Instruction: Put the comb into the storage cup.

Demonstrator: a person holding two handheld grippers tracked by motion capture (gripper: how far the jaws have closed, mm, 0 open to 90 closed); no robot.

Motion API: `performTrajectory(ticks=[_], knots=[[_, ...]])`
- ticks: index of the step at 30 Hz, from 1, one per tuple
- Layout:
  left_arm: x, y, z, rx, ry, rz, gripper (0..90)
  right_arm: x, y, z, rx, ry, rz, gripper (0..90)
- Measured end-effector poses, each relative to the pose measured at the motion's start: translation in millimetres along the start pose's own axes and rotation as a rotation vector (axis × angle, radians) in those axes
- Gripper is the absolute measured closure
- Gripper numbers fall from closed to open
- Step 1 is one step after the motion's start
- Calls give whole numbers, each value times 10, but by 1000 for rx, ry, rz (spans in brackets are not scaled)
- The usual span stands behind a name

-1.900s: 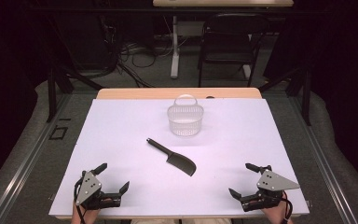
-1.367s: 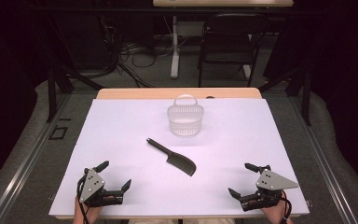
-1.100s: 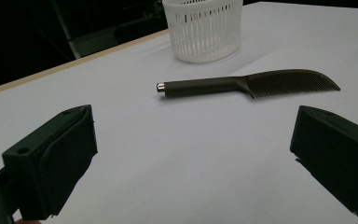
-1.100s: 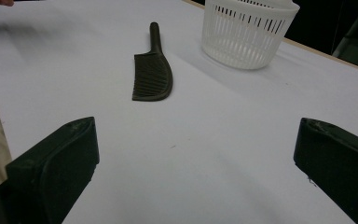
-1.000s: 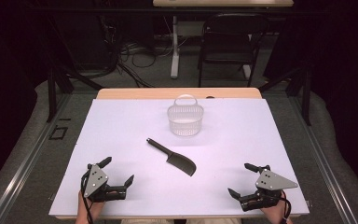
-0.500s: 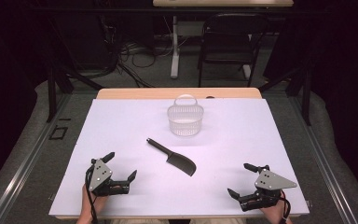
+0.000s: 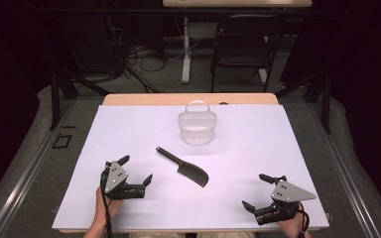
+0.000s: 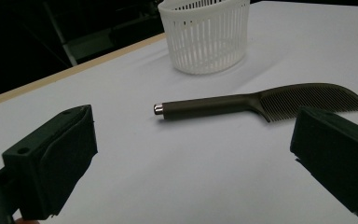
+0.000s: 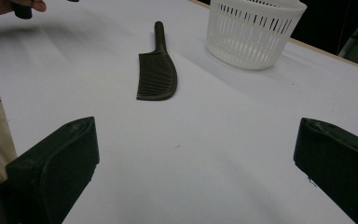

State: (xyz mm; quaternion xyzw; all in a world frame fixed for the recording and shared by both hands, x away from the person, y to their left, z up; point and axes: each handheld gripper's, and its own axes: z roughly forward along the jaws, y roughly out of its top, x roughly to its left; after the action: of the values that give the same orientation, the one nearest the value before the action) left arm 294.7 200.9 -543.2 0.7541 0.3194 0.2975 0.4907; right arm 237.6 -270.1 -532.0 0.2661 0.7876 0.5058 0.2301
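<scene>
White covering spreads over the bench (image 7: 287,148), and a dark comb (image 7: 183,167) lies flat near its middle, handle pointing toward the white slatted basket (image 7: 197,127) that stands just beyond it. Left of the comb, the left tool (image 7: 135,172) hangs with jaws spread wide and empty; well to the comb's right, the right tool (image 7: 256,192) is equally wide open, holding nothing.

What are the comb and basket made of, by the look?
Comb: probably matte dark plastic, one moulded piece with fine teeth; the shiny cap at its handle end may be metal. Basket: likely white plastic, thin moulded vertical slats, slightly translucent.
</scene>
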Motion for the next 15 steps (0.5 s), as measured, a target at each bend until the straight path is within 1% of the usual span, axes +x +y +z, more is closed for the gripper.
performTrajectory(ticks=[4, 7, 9, 15], knots=[[-3, 47, 69, 3, -10, 1, 6, -14, -4, 11, 1, 2, 4, 0], [-1, 77, 122, 5, -7, 5, 6, -6, 2, 12, 2, 2, 5, 0], [6, 98, 153, 4, -10, -3, 6, -3, 4, 11, 1, 3, 7, 0], [42, 179, 227, 1, -2, -17, 6, -10, 3, 12, 6, -1, 13, 0]])
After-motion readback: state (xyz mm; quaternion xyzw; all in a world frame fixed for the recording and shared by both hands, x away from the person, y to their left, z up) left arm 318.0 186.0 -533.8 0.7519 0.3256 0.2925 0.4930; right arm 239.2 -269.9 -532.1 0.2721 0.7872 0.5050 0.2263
